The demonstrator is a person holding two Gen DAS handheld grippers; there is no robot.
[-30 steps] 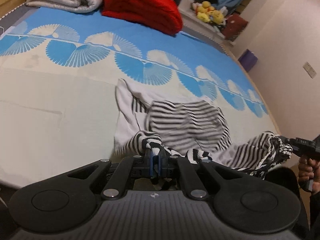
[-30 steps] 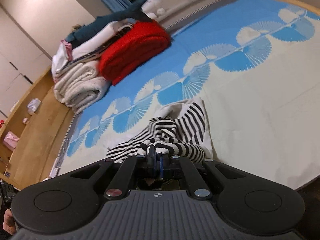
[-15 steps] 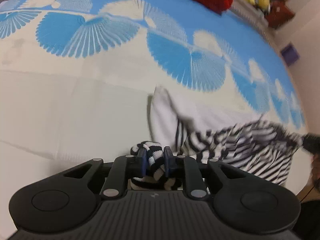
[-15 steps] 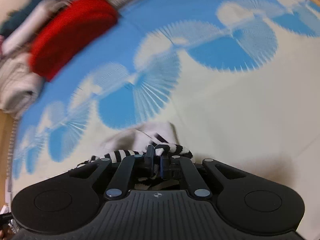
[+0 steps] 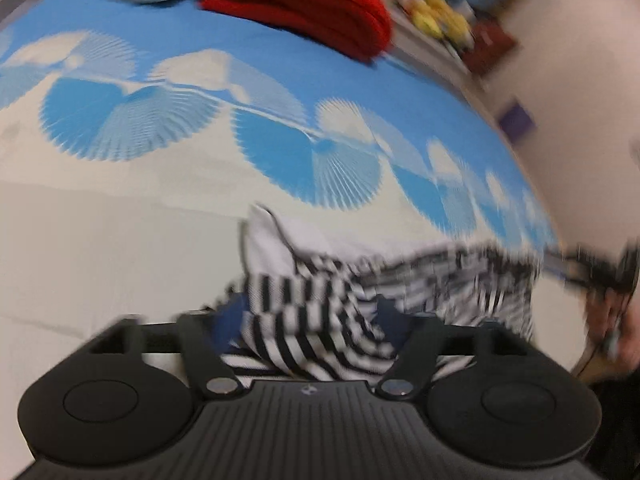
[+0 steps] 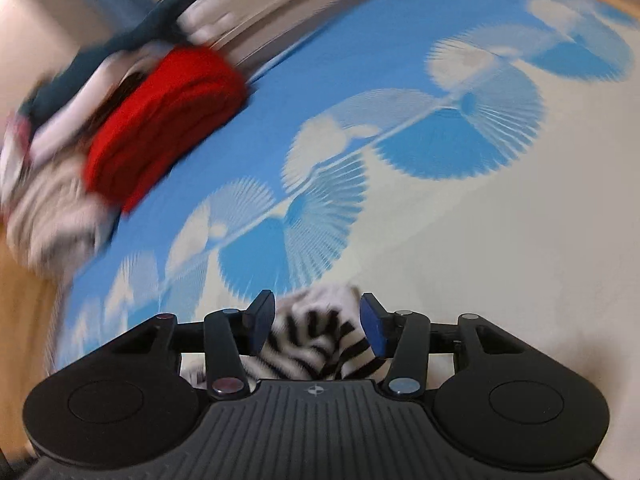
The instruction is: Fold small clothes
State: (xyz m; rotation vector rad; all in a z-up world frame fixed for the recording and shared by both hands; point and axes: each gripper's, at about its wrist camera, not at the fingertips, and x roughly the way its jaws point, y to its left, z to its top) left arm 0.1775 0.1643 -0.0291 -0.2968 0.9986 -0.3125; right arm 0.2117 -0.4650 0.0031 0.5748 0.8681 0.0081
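As both our claws, left (image 5: pixel 312 316) and right (image 6: pixel 318 326), spread open around the striped top (image 5: pixel 400 288), low centre, snagged cloth could undo the fold.

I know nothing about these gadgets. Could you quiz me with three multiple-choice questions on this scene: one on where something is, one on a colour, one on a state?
1. Where does the striped garment lie?
A. on the bedspread
B. on the floor
C. on a chair

2. What colour is the folded blanket at the far end of the bed?
A. green
B. red
C. yellow

3. How are the fingers of the right gripper set?
A. clamped tight on the cloth
B. apart, with cloth between them
C. apart, with nothing between them

Answers: 1 A, the patterned bedspread lies under it. 2 B, it is bright red. 3 B, the jaws are opening and gaps show beside the striped cloth.
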